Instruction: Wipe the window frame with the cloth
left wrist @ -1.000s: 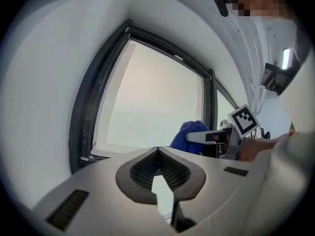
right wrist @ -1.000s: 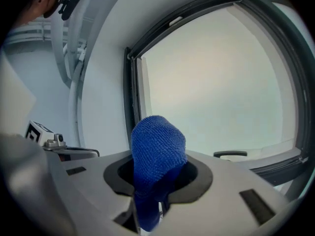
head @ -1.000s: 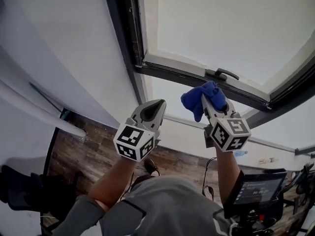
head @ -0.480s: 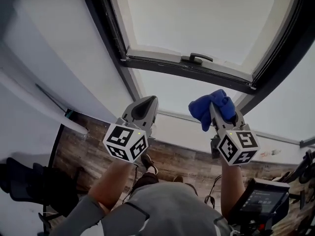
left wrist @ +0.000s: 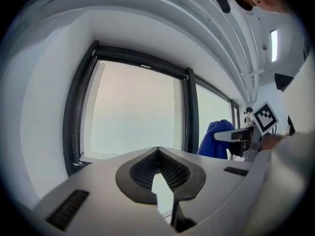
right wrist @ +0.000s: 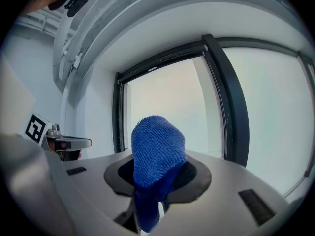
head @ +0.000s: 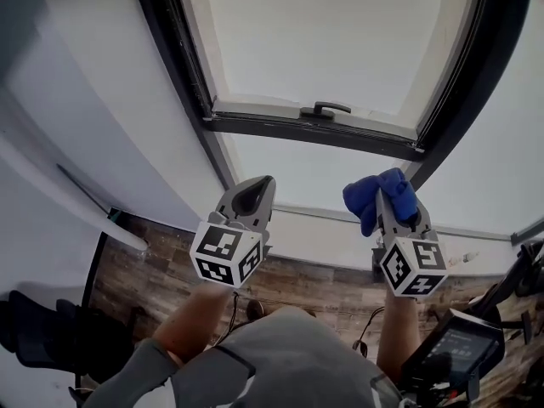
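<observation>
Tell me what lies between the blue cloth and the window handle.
In the head view, the dark frame bar and a pale bare surface lie between the cloth and the handle.

Two hand-held grippers [head: 254, 187] [head: 393, 187], one blue cloth [head: 364, 197], one window handle [head: 323, 108]

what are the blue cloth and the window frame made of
The cloth looks like microfibre or terry: matte blue with a fuzzy, looped pile. The window frame is dark and smooth with a slight sheen, probably painted metal or plastic; I cannot tell which.
</observation>
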`<state>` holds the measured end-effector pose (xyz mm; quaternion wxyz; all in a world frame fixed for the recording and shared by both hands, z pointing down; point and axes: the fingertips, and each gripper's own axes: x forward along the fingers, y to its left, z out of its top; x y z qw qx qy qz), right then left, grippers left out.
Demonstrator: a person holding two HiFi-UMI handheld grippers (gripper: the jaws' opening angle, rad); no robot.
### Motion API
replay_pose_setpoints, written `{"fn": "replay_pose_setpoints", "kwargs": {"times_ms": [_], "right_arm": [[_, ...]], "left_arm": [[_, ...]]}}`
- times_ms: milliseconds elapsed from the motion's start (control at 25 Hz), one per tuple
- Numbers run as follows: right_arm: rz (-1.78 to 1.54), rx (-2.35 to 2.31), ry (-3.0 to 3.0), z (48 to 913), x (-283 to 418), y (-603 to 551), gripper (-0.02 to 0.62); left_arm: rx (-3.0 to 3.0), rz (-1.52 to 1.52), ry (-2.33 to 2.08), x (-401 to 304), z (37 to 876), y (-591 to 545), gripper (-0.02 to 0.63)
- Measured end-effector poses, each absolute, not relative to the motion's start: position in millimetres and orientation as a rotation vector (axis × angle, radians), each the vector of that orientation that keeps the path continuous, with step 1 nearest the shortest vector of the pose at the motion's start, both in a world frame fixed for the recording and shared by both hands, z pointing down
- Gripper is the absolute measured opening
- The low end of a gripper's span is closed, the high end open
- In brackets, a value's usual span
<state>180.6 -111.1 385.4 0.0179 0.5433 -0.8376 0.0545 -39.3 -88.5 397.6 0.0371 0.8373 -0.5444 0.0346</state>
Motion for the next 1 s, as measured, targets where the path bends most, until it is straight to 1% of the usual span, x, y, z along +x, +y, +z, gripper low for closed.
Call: {"fn": "replay_pose_setpoints", "kwargs": {"times_ms": [360,560,1000], "right_arm": [[0.14,1.744,-2.564,373,163,-95,0.129],[0.145,1.755,-2.549,372,161,-90,0.129],[0.13,1.781,-2.536,368,168,-84,0.129]], "left_arm": [[2.585,0.063,-1.638,-64,389,-81,0.009],[2.646,0.1,-1.64,-62,383,-76,0.009],[2.617,0.038,-1.626,-64,381,-73,0.009]]}}
